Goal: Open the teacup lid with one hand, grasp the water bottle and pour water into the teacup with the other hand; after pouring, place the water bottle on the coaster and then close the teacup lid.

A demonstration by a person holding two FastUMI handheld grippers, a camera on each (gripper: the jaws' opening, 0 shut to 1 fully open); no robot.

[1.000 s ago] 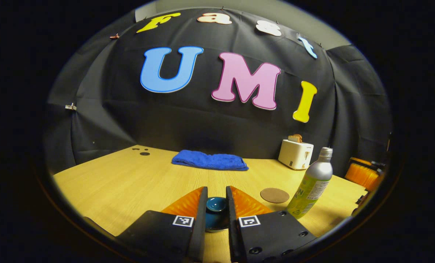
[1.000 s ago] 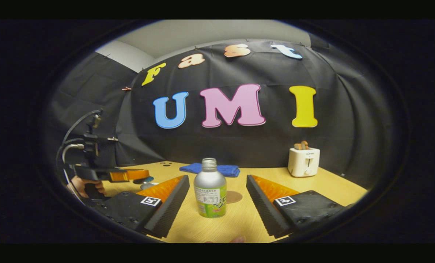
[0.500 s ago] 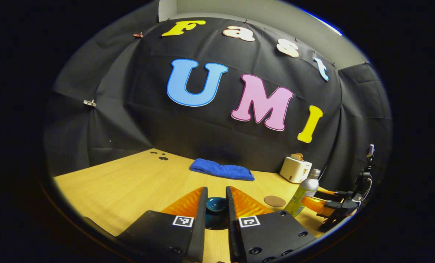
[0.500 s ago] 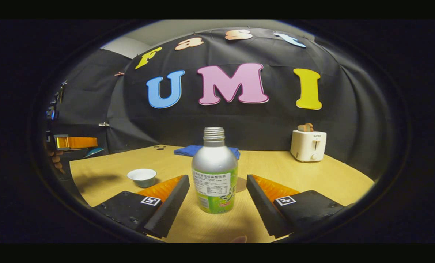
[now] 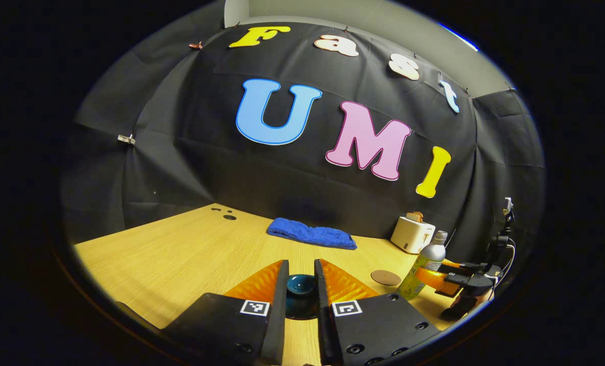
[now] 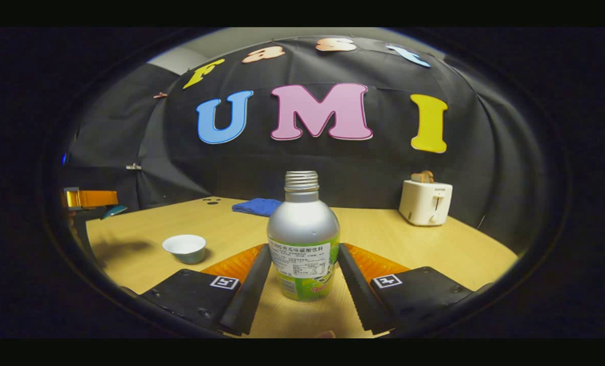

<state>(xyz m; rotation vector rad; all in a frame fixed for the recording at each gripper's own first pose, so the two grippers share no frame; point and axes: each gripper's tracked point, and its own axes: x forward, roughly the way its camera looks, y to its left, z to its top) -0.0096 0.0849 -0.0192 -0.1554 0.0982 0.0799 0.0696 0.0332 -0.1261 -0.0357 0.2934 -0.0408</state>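
My left gripper (image 5: pixel 301 265) is shut on the dark teal teacup lid (image 5: pixel 301 288) and holds it up above the table. In the right gripper view, the same left gripper (image 6: pixel 91 198) hangs at the far left with the lid (image 6: pixel 112 211). The white teacup (image 6: pixel 184 247) stands uncovered on the table, left of the bottle. The silver water bottle (image 6: pixel 302 223) with a green label has no cap and stands upright. My right gripper (image 6: pixel 304 250) presses both fingers on the bottle's sides. The round brown coaster (image 5: pixel 385 277) lies just left of the bottle (image 5: pixel 424 262).
A folded blue towel (image 5: pixel 311 235) lies at the back of the wooden table (image 5: pixel 180 254). A white toaster (image 6: pixel 425 202) stands at the back right. Small dark holes (image 5: pixel 229 217) mark the table's far left corner.
My right gripper has moved forward around the bottle and its fingers have come in onto the bottle's sides. My left gripper stays raised with the lid in it.
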